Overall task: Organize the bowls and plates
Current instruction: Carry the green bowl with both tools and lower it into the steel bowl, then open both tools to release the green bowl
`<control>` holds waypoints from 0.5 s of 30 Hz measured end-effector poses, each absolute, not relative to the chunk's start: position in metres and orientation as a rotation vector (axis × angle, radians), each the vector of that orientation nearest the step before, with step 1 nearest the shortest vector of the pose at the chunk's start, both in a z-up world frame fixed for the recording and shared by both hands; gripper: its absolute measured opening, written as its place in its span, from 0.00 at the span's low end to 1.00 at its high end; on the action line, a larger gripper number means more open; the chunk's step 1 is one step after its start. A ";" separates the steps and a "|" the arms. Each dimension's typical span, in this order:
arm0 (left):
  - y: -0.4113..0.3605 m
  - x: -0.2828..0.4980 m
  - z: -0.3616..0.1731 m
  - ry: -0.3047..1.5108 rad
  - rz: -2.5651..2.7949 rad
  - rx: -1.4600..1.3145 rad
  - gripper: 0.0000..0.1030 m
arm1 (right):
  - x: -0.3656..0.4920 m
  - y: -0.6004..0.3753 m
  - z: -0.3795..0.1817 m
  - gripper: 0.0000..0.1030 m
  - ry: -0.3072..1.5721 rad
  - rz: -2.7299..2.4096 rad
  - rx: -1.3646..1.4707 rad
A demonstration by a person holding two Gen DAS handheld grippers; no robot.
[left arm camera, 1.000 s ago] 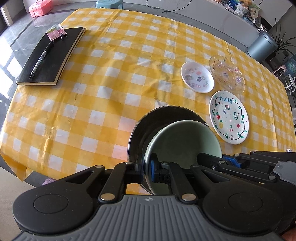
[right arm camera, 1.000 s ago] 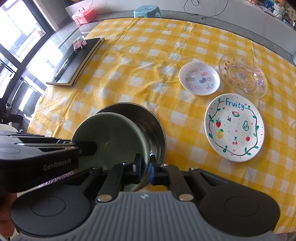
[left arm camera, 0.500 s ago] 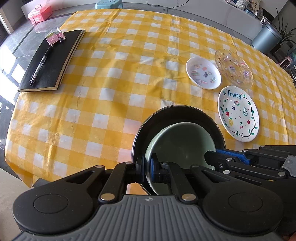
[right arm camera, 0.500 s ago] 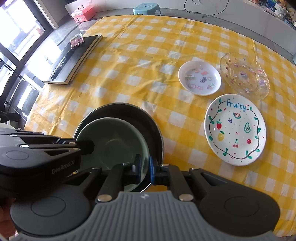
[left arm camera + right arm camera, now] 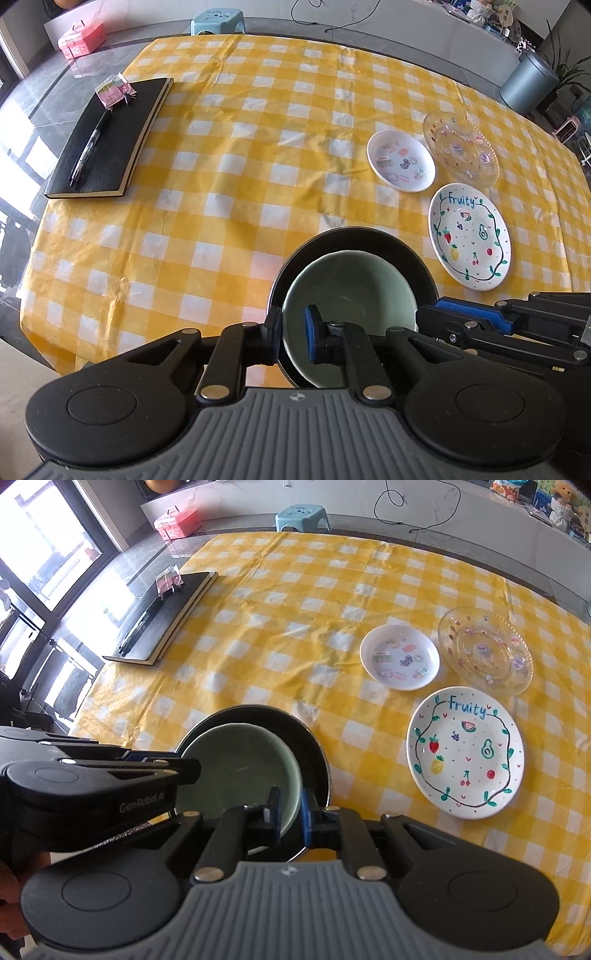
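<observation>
A pale green bowl [image 5: 351, 291] is sitting nested inside a larger dark metal bowl [image 5: 406, 251] at the near edge of the table, its matte inside bare and its rim leaning toward the near-left wall of the outer bowl. The left gripper [image 5: 293, 334] is straddling the near rims — its jaws are opening, with a visible gap on either side of the green rim between them, and the pads are not pressing. The right gripper [image 5: 290, 816] is working the opposite side of the same bowls; its jaws are also opening, the green bowl's rim standing between the pads, and whether they are touching it is hard to tell. Each gripper is reaching across the other's view, partly blocking the bowls.

Just beyond, on the yellow checked tablecloth [image 5: 229, 177], a white plate lettered "Fruity" [image 5: 465, 753] is lying flat. Farther back, a small white dish with stickers [image 5: 399, 656] and a clear glass plate [image 5: 485, 650] are sitting side by side, nearly touching. Well apart, at the far left, a black notebook [image 5: 107, 140] is carrying a pen [image 5: 90, 149] — beyond the table, a blue stool [image 5: 302, 516] and a pink case [image 5: 177, 522] are standing on the floor.
</observation>
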State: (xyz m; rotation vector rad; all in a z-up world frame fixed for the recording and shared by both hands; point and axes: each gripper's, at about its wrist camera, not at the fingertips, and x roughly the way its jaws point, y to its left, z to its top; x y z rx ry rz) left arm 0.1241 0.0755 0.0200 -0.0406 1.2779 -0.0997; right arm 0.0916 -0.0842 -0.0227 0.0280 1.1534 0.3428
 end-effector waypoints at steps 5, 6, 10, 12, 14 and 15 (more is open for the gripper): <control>0.074 0.122 0.030 1.255 -0.109 -0.036 0.19 | 0.089 -0.090 -0.020 0.11 1.148 0.345 0.047; 0.073 0.121 0.032 1.251 -0.113 -0.034 0.20 | 0.089 -0.091 -0.018 0.11 1.148 0.347 0.052; 0.066 0.117 0.044 1.219 -0.133 -0.014 0.22 | 0.086 -0.097 -0.011 0.17 1.129 0.359 0.063; 0.061 0.114 0.050 1.199 -0.153 -0.010 0.25 | 0.084 -0.102 -0.006 0.18 1.117 0.361 0.068; 0.055 0.111 0.056 1.179 -0.179 -0.006 0.26 | 0.082 -0.109 -0.002 0.19 1.102 0.358 0.073; 0.051 0.109 0.059 1.165 -0.194 -0.001 0.27 | 0.081 -0.114 0.000 0.19 1.096 0.351 0.077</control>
